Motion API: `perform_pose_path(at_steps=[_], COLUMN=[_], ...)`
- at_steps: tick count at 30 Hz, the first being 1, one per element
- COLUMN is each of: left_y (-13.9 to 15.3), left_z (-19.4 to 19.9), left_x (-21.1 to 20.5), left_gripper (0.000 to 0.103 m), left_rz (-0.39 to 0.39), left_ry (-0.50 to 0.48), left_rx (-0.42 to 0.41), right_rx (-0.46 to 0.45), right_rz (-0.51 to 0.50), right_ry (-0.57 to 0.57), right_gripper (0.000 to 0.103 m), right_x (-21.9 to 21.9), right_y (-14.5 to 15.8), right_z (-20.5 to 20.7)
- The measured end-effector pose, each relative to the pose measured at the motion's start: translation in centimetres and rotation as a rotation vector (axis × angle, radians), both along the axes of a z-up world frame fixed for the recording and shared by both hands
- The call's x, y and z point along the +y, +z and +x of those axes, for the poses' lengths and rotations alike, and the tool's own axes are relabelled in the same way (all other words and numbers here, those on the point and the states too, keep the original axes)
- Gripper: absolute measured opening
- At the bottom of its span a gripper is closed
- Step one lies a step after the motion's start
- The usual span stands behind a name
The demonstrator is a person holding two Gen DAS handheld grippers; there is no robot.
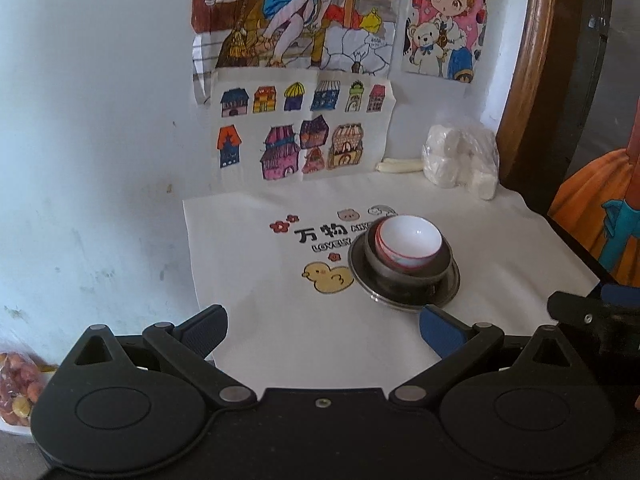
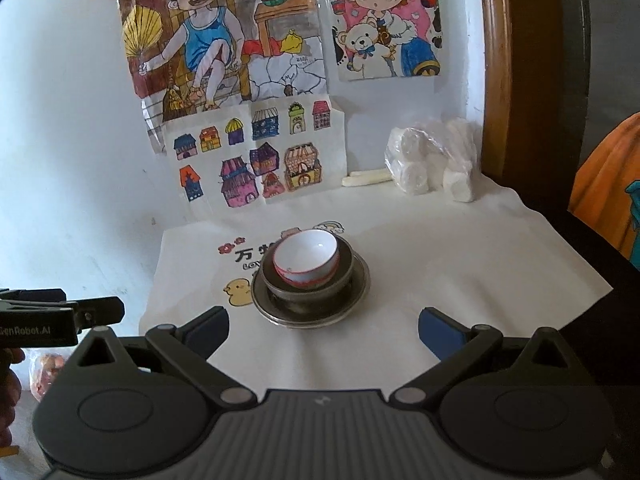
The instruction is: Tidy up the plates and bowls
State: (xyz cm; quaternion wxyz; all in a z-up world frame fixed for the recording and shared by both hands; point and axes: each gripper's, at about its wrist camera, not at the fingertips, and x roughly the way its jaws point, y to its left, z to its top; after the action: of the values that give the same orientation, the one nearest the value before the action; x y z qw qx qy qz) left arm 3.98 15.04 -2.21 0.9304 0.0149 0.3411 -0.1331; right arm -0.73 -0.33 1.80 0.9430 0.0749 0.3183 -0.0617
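Observation:
A white bowl with a red rim (image 1: 410, 242) sits inside a dark metal bowl (image 1: 406, 268), which stands on a metal plate (image 1: 404, 300) on the white cloth. The same stack shows in the right wrist view: white bowl (image 2: 306, 258), metal bowl (image 2: 344, 270), plate (image 2: 360, 288). My left gripper (image 1: 322, 330) is open and empty, short of the stack and to its left. My right gripper (image 2: 324, 330) is open and empty, just in front of the stack. The right gripper's tip (image 1: 576, 312) shows in the left view, and the left one (image 2: 96, 312) in the right view.
A white cloth (image 1: 260, 320) with a yellow duck print covers the table. A plastic bag of white rolls (image 1: 460, 160) lies at the back right by the wall. Drawings hang on the wall. A bag of snacks (image 1: 16, 388) lies at the left. A wooden frame (image 2: 500, 80) stands at the right.

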Motion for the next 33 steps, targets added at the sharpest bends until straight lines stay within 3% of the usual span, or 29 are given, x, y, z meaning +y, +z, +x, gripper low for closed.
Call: perform_pose_path(at_steps=[8, 33], left_y=[-0.84, -0.56], left_z=[-0.69, -0.82], left_x=[-0.14, -0.36], left_gripper=[0.102, 0.102], left_rz=[0.021, 0.028], left_ry=[-0.038, -0.043], left_rx=[0.020, 0.021], right_rx=[0.043, 0.058], right_rz=[-0.009, 0.006], right_ry=[-0.013, -0.013], right_gripper=[0.103, 0.103], right_x=[0.06, -0.31], right_y=[-0.42, -0.41], right_z=[-0.79, -0.84])
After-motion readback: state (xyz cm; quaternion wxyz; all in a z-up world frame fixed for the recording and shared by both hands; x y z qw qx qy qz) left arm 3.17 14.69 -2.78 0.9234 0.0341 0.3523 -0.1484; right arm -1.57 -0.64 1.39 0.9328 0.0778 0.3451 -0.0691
